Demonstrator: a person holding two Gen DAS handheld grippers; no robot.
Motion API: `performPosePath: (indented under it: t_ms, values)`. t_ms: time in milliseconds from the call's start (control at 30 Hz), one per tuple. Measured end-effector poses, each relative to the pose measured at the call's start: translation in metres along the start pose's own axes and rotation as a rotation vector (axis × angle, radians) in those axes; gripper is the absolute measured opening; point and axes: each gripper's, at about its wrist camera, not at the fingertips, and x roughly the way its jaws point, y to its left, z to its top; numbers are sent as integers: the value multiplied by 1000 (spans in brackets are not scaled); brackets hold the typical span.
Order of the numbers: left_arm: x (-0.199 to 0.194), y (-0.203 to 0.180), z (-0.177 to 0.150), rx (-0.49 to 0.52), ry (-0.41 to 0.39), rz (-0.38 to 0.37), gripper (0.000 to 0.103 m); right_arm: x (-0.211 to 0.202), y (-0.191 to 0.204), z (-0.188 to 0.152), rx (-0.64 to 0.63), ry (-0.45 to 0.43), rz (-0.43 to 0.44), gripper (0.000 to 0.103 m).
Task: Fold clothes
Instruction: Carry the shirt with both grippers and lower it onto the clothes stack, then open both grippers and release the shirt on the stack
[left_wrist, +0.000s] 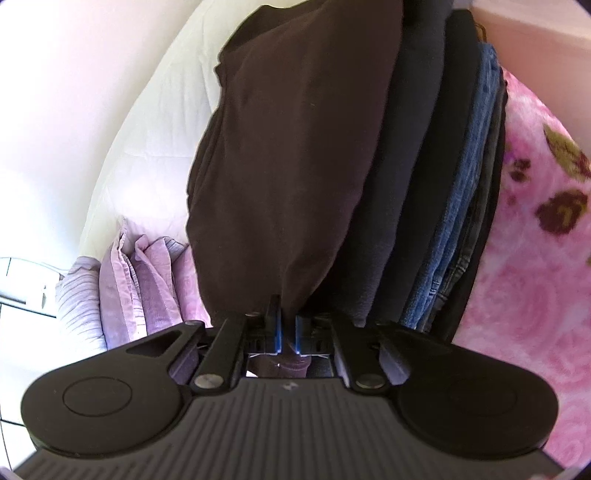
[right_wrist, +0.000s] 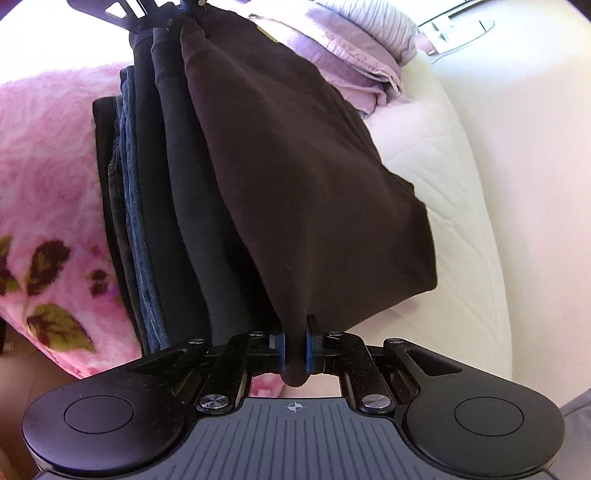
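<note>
Clothes are mostly dealt with, by the look of it: a stack of folded dark and denim garments (right_wrist: 147, 206) already sits on the pink floral blanket (right_wrist: 44, 177), and you hold the brown garment (right_wrist: 303, 177) stretched between both claws, hanging just beside that stack. Your left claw (left_wrist: 287, 328) is clenched on one corner of it, your right claw (right_wrist: 294, 350) on the opposite corner. I judge this piece is folded, or nearly so, and what remains is to lay it on the stack and let go. Underneath is a bed with a bare white mattress (right_wrist: 443, 177); crumpled lilac bedding (left_wrist: 144, 284) lies at its far end, against a pale wall.
</note>
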Motion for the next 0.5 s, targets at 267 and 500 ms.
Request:
performPosePath:
  t_ms: [267,500]
  values:
    - [-9,1,-46,9,9,2,4,-5,7,7,9,-11,2,8]
    - [-50,1,-139,-16,23,22,4,14,18,9,-3,-17,19,8]
